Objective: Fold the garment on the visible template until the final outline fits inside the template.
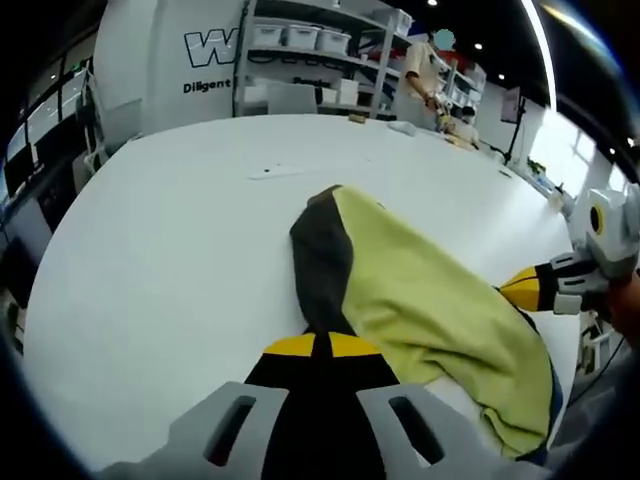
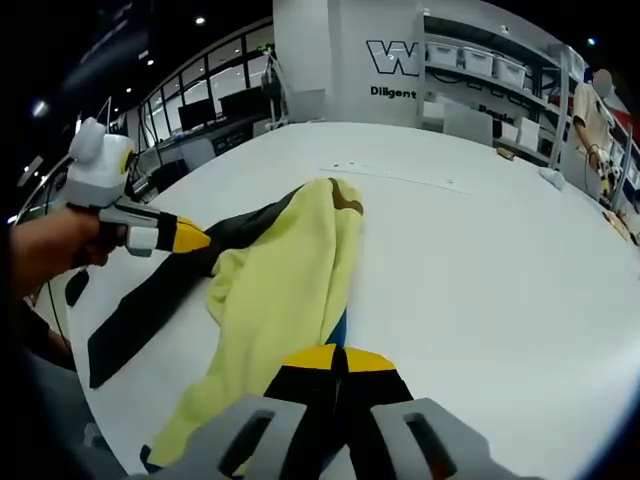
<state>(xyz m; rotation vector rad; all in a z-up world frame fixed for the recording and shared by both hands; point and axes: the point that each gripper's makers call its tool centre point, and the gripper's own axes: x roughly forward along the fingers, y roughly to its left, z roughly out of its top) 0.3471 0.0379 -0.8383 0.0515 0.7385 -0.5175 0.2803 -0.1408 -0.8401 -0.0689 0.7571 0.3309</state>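
Note:
A yellow-green garment (image 1: 430, 300) with a dark sleeve or panel (image 1: 322, 260) lies bunched on the white table (image 1: 180, 250). My left gripper (image 1: 320, 346) is shut, its yellow tips pinching the dark fabric at the near end. The right gripper (image 1: 535, 287) comes in from the right at the garment's far edge. In the right gripper view the garment (image 2: 285, 280) stretches away from my right gripper (image 2: 340, 358), which is shut on its yellow and blue-edged end. A hand holds the left gripper (image 2: 185, 238) on the dark part (image 2: 150, 300). Faint thin marks (image 2: 400, 176) cross the table beyond the garment.
Shelves with white bins (image 1: 300, 38) and a white wall with lettering (image 2: 400, 60) stand behind the table. A person (image 1: 428, 75) stands at the back right. The table's curved edge (image 2: 80, 380) runs close to the hand, and windows (image 2: 200, 100) line the left side.

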